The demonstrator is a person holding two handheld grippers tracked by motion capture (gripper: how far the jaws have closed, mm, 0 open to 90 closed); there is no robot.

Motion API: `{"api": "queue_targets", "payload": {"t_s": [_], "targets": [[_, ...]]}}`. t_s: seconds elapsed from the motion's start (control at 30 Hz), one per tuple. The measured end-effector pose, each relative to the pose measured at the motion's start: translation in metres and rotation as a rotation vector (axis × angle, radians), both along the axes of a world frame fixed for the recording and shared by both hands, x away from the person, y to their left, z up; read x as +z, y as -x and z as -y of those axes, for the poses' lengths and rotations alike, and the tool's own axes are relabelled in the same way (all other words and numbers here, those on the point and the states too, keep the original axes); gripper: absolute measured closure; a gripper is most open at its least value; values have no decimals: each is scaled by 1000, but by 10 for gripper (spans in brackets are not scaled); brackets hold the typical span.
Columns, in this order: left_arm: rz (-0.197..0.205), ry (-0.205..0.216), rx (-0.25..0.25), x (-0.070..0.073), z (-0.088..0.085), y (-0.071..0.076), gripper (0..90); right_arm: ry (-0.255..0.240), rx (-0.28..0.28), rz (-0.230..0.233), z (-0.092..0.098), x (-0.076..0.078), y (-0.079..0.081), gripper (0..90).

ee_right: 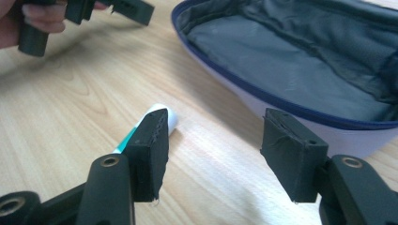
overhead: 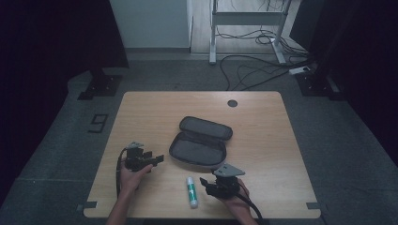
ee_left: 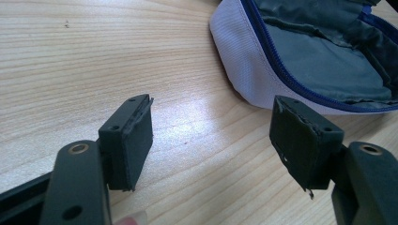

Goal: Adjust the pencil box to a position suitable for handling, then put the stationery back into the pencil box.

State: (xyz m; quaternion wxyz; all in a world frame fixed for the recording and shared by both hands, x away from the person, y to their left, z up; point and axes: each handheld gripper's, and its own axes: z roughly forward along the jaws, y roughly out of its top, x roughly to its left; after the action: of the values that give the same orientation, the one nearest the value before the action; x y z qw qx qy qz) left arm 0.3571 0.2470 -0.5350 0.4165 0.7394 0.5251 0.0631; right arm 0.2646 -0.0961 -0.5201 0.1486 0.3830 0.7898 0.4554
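An open grey zip case (overhead: 199,142) lies in the middle of the wooden table (overhead: 263,126), its lid folded back. The same case (ee_left: 305,51) sits just ahead and to the right of my left gripper (ee_left: 211,140), which is open with bare wood between its pads. In the high view the left gripper (overhead: 157,159) is left of the case. A white tube with green print (overhead: 191,191) lies near the front edge. My right gripper (overhead: 204,183) is open beside it. In the right gripper view the tube (ee_right: 157,122) pokes out behind the left pad, and the case (ee_right: 300,61) lies ahead.
A dark round grommet (overhead: 232,103) sits near the table's far edge. Beyond the table are a desk frame (overhead: 248,18), loose cables (overhead: 263,65) on the floor and dark stands at both sides. The other hand with its gripper (ee_right: 84,11) shows at upper left in the right gripper view.
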Motion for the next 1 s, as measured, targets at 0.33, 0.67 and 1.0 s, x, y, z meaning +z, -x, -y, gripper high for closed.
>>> {"api": "queue_targets", "payload": {"t_s": [0.33,0.67,1.0], "targets": [[3,7,11,1,-5,-1,308,22,51,-9,-20,-5,9,413],[1,0,8,0,-4,-1,309,67,82,-27,-39,-15,14,407],[-2,-7,-6,-1,-1,-1,309,92,106,-32,-53,-21,16,412]]}}
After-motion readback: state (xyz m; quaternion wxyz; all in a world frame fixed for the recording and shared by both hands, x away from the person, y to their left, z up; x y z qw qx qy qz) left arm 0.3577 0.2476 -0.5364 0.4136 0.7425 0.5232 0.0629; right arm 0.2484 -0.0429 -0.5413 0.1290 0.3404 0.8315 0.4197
